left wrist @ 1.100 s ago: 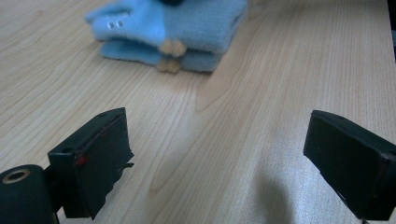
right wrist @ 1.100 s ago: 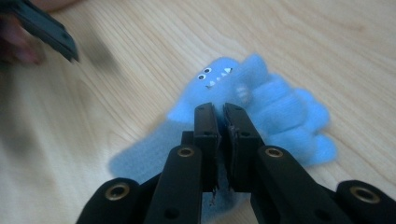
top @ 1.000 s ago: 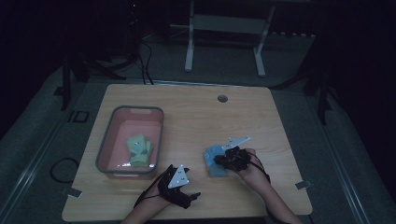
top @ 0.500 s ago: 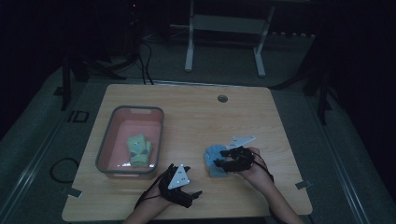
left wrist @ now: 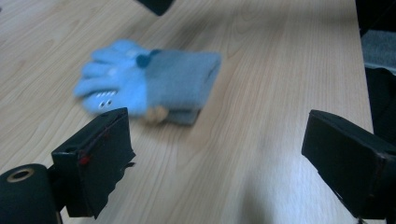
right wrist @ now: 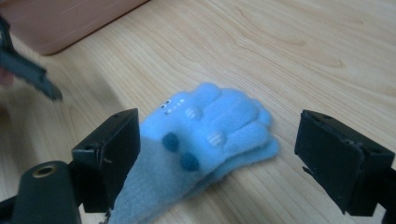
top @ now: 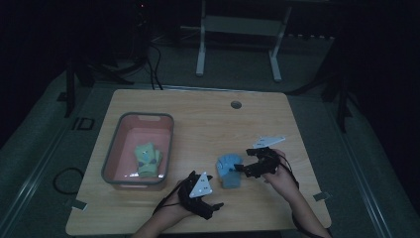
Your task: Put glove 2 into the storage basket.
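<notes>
Right gripper [right wrist: 217, 154] just opened wide, astride light-blue fleece glove pair with grey cuffs [right wrist: 205, 140] lying flat on wooden table [top: 208, 119]. Left gripper [left wrist: 217, 154] open, empty. High view adds pink tub [top: 111, 158] holding green gloves [top: 147, 159].

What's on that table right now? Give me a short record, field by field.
Table: light wooden top
Blue glove: lies flat on the table, between the two claws
Pink bin: at the table's left, holds a green glove
Right claw: jaws open, have just been opening, astride the blue glove without pressing it
Left claw: jaws open, nothing between them, near the table's front edge
</notes>
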The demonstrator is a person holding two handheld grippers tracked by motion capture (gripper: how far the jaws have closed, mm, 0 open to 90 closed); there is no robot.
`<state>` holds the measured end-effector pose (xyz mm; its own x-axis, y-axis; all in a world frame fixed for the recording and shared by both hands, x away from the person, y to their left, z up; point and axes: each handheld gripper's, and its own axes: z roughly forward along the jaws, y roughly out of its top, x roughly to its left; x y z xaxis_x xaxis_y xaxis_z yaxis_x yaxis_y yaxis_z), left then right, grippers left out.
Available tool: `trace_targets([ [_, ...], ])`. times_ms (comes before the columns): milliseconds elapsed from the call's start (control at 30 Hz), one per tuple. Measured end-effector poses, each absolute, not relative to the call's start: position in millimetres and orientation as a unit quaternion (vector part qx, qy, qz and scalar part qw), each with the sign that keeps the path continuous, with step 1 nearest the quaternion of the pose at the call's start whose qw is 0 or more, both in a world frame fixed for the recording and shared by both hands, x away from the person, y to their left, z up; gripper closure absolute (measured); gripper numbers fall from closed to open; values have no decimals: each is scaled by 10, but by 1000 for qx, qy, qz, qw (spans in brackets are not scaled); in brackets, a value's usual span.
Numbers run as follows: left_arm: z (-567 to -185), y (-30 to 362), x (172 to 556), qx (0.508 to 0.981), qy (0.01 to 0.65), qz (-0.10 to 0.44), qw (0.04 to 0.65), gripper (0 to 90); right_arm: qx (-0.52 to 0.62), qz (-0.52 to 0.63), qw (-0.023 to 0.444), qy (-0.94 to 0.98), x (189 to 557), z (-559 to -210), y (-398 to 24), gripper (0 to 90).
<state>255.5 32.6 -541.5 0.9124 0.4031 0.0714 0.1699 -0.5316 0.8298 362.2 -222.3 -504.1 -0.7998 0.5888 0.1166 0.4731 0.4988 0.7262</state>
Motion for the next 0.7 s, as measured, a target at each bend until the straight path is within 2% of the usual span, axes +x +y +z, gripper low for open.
trace_targets([
  [133, -5412, 174, 2660, 872, 152, 112, 452, 89, 330, 399, 38, 855, 3693, -5026, -2201, 119],
  [200, -5405, 102, 2725, 876, 141, 110, 447, 127, 335, 399, 35, 853, 3719, -5036, -2173, 112],
  [367, -5399, -34, 2847, 884, 124, 126, 433, 153, 346, 389, 42, 853, 3830, -5118, -2074, 117],
  [433, -5401, -84, 2884, 887, 113, 131, 428, 178, 347, 380, 49, 856, 3876, -5172, -2029, 155],
  [467, -5405, -104, 2901, 889, 107, 132, 426, 206, 348, 377, 54, 857, 3890, -5190, -2022, 219],
  [533, -5419, -136, 2934, 891, 102, 135, 422, 225, 347, 369, 62, 860, 3919, -5237, -2013, 272],
  [567, -5428, -143, 2952, 892, 98, 134, 421, 258, 348, 368, 62, 860, 3928, -5260, -2013, 333],
  [700, -5497, -169, 3003, 895, 88, 135, 415, 336, 357, 356, 56, 862, 3970, -5357, -2011, 350],
])
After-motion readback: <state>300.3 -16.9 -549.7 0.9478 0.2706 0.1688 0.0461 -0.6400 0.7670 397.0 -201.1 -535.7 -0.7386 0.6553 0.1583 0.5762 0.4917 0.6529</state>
